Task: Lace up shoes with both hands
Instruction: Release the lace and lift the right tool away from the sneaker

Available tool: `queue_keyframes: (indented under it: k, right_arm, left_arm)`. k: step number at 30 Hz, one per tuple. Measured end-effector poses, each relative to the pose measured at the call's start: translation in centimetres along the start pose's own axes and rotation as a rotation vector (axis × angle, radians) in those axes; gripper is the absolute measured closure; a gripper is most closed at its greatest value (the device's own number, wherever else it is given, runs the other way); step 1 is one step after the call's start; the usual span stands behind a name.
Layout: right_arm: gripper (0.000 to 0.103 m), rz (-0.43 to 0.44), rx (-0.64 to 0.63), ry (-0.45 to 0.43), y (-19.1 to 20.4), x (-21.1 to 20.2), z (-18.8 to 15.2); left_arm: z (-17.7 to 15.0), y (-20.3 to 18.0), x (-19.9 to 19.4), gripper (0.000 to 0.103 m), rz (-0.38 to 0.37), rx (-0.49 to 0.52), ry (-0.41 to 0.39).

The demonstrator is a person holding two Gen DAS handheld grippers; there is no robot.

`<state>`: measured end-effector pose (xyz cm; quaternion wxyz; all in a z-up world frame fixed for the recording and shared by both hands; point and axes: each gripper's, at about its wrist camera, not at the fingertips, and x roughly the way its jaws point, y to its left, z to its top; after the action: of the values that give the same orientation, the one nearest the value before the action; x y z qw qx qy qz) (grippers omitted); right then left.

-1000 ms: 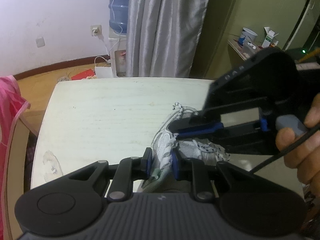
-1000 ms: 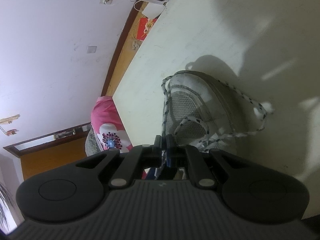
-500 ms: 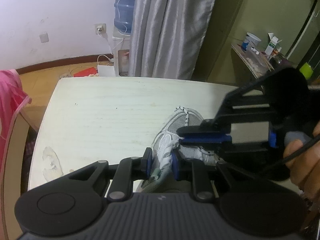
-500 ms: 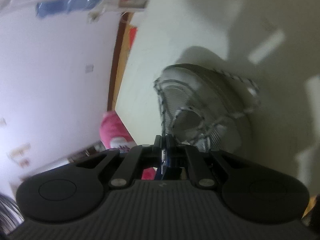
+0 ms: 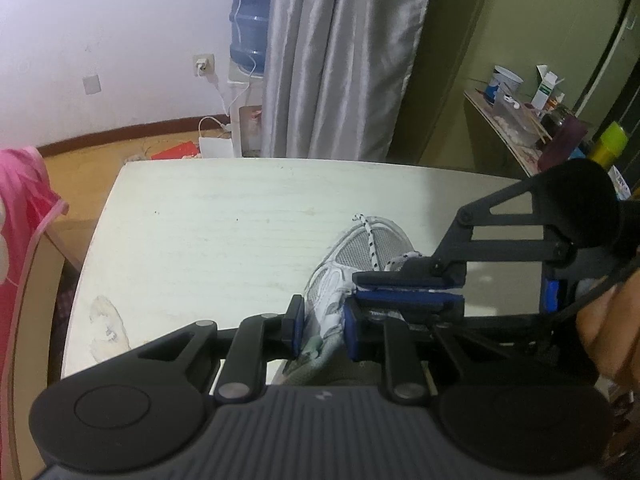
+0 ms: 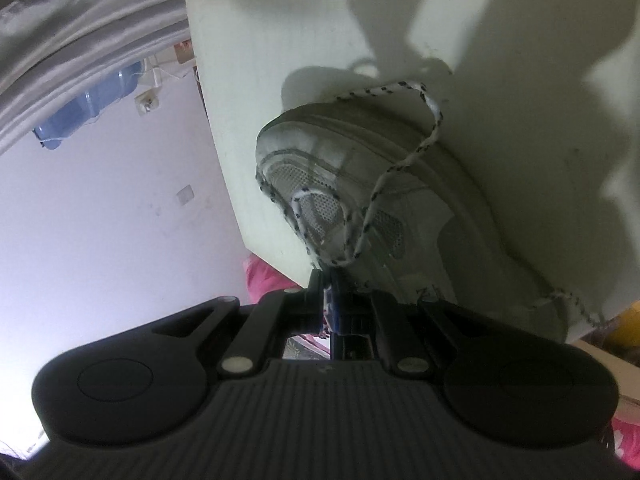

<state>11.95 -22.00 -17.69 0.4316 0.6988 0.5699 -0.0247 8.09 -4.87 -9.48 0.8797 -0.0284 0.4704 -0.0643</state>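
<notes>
A white and grey mesh sneaker (image 5: 352, 250) lies on the pale table (image 5: 224, 232), toe pointing away. My left gripper (image 5: 322, 316) is shut on the shoe's upper near its opening, one pad on each side of the fabric. From the right, my right gripper (image 5: 360, 288) reaches in level over the shoe's throat, shut on the speckled white lace (image 5: 371, 240). In the rolled right wrist view the lace (image 6: 424, 144) runs from the right gripper (image 6: 329, 294) in a loose loop over the sneaker (image 6: 320, 152) and past the toe. A hand (image 5: 612, 320) holds the right gripper.
The table's left edge (image 5: 100, 240) borders a chair with pink cloth (image 5: 20, 220). Beyond the far edge hang grey curtains (image 5: 340, 60), next to a water bottle (image 5: 250, 20). A side shelf (image 5: 520, 120) with cups and boxes stands at the back right.
The right gripper rolled about its own axis and sank toward the shoe, so its fingers now lie level over the throat. The lace loop swung with it. The left gripper held still.
</notes>
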Motion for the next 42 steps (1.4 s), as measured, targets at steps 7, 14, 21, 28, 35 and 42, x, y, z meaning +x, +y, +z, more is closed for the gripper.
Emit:
queue_keyframes:
  k: [7,14,21,28,35,42]
  right_arm:
    - [0.101,0.069,0.123,0.047,-1.1,-1.1,0.6]
    - [0.098,0.059,0.08,0.098,-0.6,-1.0,1.0]
    - [0.09,-0.043,-0.262,0.155,3.7,-2.6,2.4]
    - [0.09,-0.247,-1.425,0.342,14.1,-1.1,-2.8]
    - [0.089,-0.252,-2.518,0.651,12.8,1.6,-10.5]
    - [0.089,-0.2,-2.94,0.863,10.1,1.7,-11.9]
  left_arm:
    - [-0.4,-1.2,-0.1,0.083,0.027,0.11,-0.016]
    - [-0.2,-1.0,-0.1,0.083,0.017,0.084,-0.01]
    - [-0.3,-0.8,-0.1,0.083,0.008,0.098,-0.011]
    - [-0.2,-0.7,0.1,0.083,-0.008,0.139,-0.008]
    - [0.0,-0.9,0.3,0.083,-0.015,0.175,-0.003]
    - [0.0,-1.1,0.3,0.083,-0.015,0.201,0.001]
